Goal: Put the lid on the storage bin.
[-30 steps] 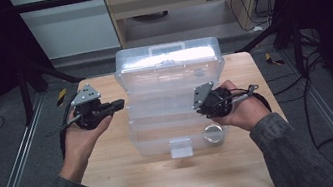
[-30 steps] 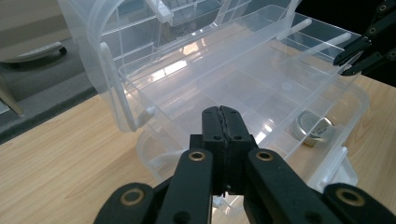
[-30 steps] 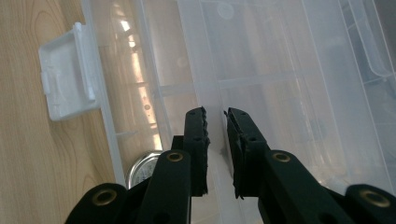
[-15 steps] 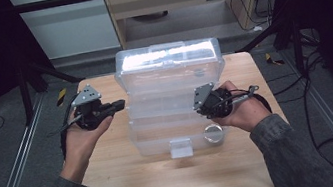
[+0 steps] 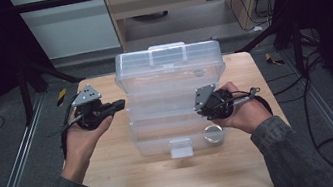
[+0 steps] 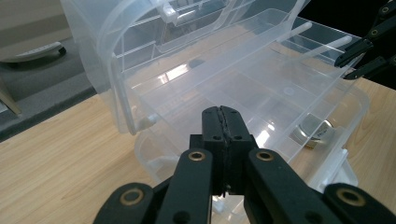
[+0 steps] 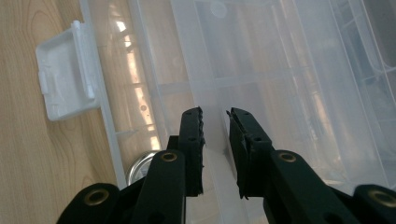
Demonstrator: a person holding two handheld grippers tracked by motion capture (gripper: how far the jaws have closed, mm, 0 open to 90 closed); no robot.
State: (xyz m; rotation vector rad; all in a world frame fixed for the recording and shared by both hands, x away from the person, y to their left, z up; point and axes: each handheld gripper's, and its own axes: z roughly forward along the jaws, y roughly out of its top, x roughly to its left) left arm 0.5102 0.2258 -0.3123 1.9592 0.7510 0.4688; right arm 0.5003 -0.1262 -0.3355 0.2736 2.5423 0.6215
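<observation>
On the wooden tabletop [image 5: 118, 182] stands a clear plastic organizer box [image 5: 178, 117], its lid [image 5: 169, 67] swung up at the far side and its divided trays stepped toward the person; everything here is placed against that box. Just off the box's left edge, the left claw [image 5: 118, 105] is held in the person's left hand [image 5: 81, 140], level and aimed at the box's side; its jaws are clenched tight together with nothing between them, and in the left gripper view [image 6: 223, 122] they point across the open trays without touching the plastic. At the middle of the box's near wall hangs a white latch [image 5: 181, 148], which the right gripper view shows lying open against the wood [image 7: 65, 88]. In the box's near right compartment lies a small round metal tin [image 5: 214, 133], also seen in the left gripper view [image 6: 314, 133]. Over the box's right side, just above that tin, the right claw [image 5: 202, 104] sits in the person's right hand [image 5: 243, 111]. Its jaws have just been opening and now stand slightly parted; in the right gripper view [image 7: 215, 116] a clear tray wall runs through the gap between them, and the pads look released from it rather than pressing on it.
</observation>
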